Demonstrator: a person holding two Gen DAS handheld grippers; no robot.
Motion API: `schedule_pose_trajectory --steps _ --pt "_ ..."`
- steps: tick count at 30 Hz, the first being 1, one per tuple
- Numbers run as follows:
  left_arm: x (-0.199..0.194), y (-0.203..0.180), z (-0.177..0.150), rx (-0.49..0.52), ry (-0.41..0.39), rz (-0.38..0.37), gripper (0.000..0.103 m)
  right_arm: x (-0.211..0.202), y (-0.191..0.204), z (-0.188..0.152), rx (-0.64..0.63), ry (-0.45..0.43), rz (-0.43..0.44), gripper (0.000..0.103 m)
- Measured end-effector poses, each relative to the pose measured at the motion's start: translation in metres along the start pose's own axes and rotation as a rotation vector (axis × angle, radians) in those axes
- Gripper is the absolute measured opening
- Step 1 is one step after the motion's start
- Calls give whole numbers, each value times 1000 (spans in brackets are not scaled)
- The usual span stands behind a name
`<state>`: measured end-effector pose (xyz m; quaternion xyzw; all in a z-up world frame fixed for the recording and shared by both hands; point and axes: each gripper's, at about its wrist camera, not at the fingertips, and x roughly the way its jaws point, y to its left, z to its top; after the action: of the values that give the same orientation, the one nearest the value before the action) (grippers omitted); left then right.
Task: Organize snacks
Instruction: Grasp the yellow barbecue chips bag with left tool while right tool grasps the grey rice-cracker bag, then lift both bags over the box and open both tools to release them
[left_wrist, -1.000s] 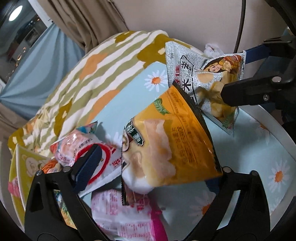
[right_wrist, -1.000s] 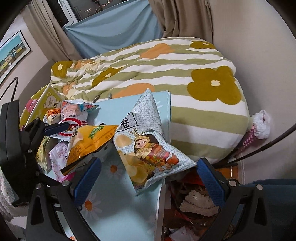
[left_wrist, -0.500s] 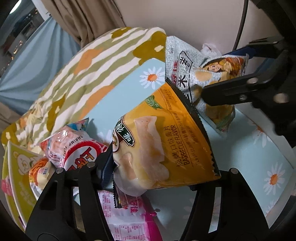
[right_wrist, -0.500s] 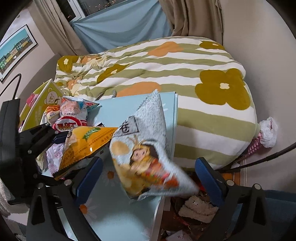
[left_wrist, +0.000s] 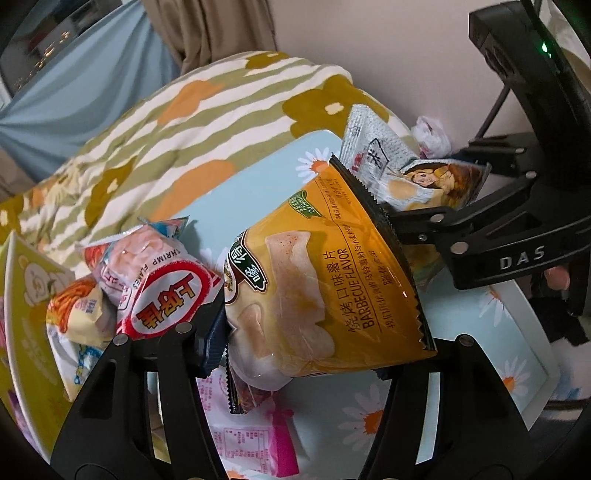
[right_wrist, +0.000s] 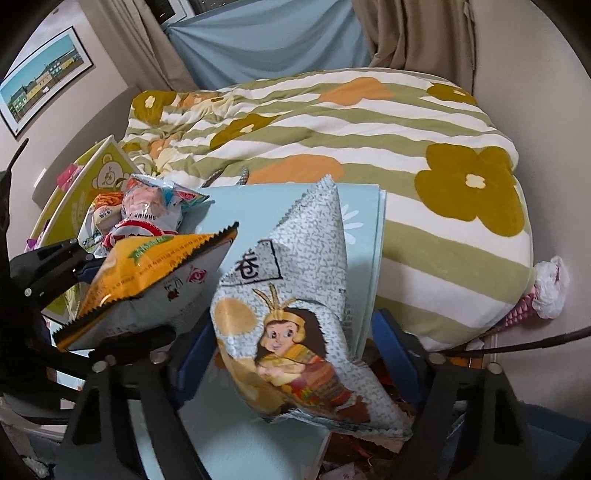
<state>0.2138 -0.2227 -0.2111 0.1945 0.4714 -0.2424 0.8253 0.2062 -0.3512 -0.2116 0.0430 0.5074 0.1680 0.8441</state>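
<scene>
The orange chip bag (left_wrist: 325, 280) is held tight in the left gripper (left_wrist: 306, 347). The grey snack bag (right_wrist: 295, 325), pointing up, sits between the closing right gripper (right_wrist: 291, 365); pinched, it seems.

Barbecue chip bag (left_wrist: 325, 280): orange-yellow, black serrated edges, green label. Rice-snack bag (right_wrist: 295, 306): grey-white speckle, cartoon figure in gold and red. Shrimp flakes pack (left_wrist: 162, 280): pink-white with red ring. Tray (left_wrist: 413, 413): pale blue, white daisies with orange centres. Quilt (right_wrist: 369, 122): green-white stripes, olive and orange flowers. Pink packet (left_wrist: 255, 439), print blurry. Gripper pads look dark blue.
</scene>
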Motion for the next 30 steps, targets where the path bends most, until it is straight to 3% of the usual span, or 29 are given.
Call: schedule_pose_trajectory --steps 2,5,12,18,30 --pt "-2 1 -2 -14 -1 -7 59 2 1 1 -8 11 11 58" --pt "-6 1 -2 -27 -8 -5 59 1 3 1 -19 25 10 48" --pt "-33 -1 0 -53 -50 -13 59 -21 8 2 -7 2 -3 46" --pt "-82 8 7 -75 -133 2 59 -57 23 10 4 -37 -26 46" --pt "-182 88 -15 -180 -290 112 59 -118 115 57 -81 -166 -44 46"
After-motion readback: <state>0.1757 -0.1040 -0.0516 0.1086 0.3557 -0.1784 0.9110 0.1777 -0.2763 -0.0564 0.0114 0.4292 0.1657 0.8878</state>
